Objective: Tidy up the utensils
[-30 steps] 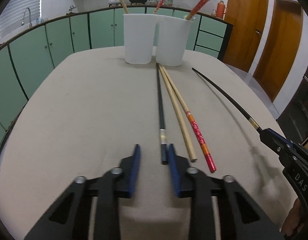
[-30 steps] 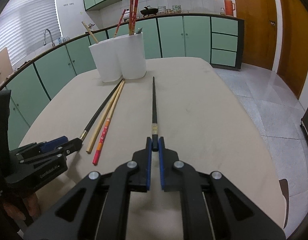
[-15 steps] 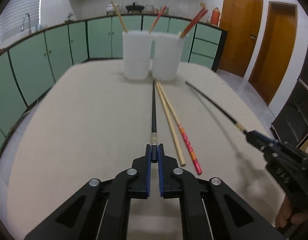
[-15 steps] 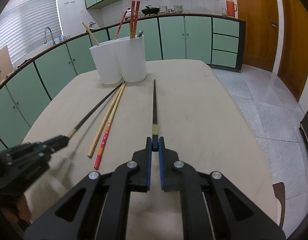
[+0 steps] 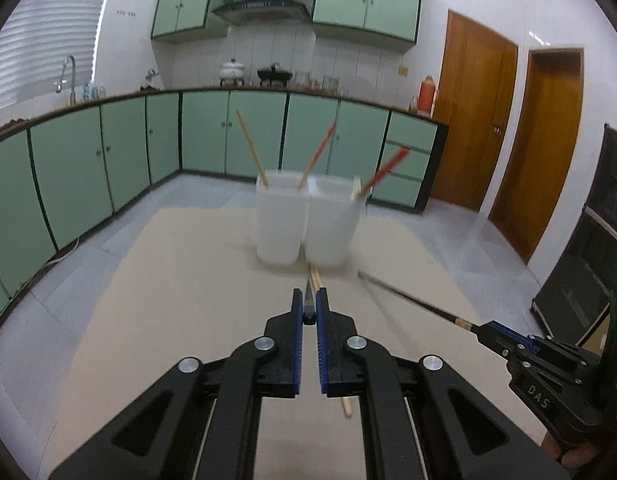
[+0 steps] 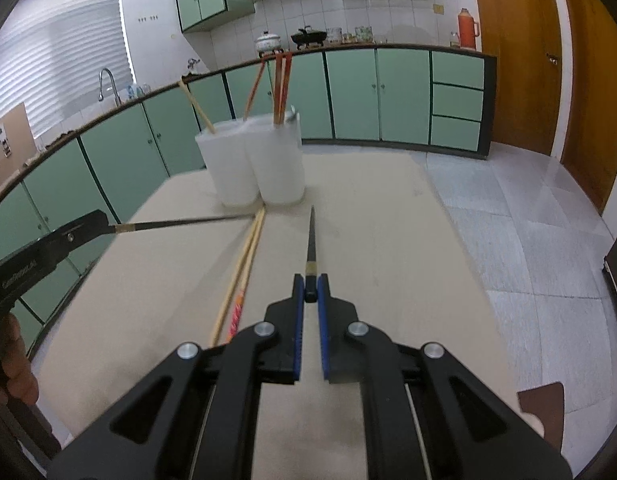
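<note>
Now each claw is clamped on the butt end of a dark chopstick. The left claw (image 5: 309, 312) holds its dark chopstick (image 5: 307, 295) lifted and pointing toward the two white cups (image 5: 308, 220) at the centre of the frame; the right claw (image 6: 309, 294) grips the other dark chopstick (image 6: 311, 240), tip aimed at the same cups at upper centre. These sticks look light, thin, stiff and probably slick, so a hold near the thick end seems right, though the long free tip may swing.

The right wrist view shows a bamboo chopstick (image 6: 240, 268) and a red patterned chopstick (image 6: 237, 312) lying on the table (image 6: 388, 280), left of centre. The left wrist view hides most of these behind its own claw, yet shows the right claw from the side at lower right.
</note>
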`<state>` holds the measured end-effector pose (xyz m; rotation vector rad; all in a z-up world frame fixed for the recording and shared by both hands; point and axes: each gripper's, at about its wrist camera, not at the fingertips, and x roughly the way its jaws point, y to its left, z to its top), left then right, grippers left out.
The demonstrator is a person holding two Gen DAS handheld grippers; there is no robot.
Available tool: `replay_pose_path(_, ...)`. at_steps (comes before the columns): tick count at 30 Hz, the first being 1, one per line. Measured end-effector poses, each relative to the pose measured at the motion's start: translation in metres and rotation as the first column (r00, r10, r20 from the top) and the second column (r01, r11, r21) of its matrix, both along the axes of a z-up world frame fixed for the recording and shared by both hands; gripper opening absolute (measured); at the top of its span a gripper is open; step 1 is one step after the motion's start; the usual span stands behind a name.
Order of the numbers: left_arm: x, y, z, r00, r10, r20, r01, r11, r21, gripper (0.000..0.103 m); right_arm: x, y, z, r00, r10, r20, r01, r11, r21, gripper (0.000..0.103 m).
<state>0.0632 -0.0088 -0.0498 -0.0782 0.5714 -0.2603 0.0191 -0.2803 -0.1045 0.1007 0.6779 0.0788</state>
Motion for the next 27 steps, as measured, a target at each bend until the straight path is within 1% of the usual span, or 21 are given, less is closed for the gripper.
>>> replay_pose_path(7, 0.015, -0.003, 0.032, 0.998, -0.014, 0.064, 0.015, 1.000, -0.018, 0.006, 0.017, -0.010, 0.047, 0.998, 0.021, 0.055, -0.024, 0.998, 0.058, 0.006)
replay_pose_path(11, 0.023, -0.006, 0.048, 0.995, -0.025, 0.094, 0.027, 1.000, -0.016, 0.006, 0.031, -0.014, 0.072, 0.997, 0.036, 0.066, -0.040, 0.997, 0.059, 0.006)
replay_pose_path(17, 0.041, -0.007, 0.063, 0.995, -0.037, 0.098, 0.041, 0.998, -0.037, 0.006, 0.050, -0.012, 0.106, 0.993, 0.083, 0.082, -0.087, 0.995, 0.039, 0.006)
replay_pose_path(21, 0.047, -0.006, 0.068, 0.994, -0.042, 0.100, 0.046, 0.998, -0.045, 0.006, 0.062, -0.010, 0.118, 0.991, 0.109, 0.079, -0.112, 0.993, 0.035, 0.006)
replay_pose_path(27, 0.052, -0.001, 0.074, 0.995, -0.047, 0.092, 0.051, 0.997, -0.049, 0.006, 0.071, -0.003, 0.125, 0.984, 0.157, 0.077, -0.160, 0.987, 0.030, 0.006)
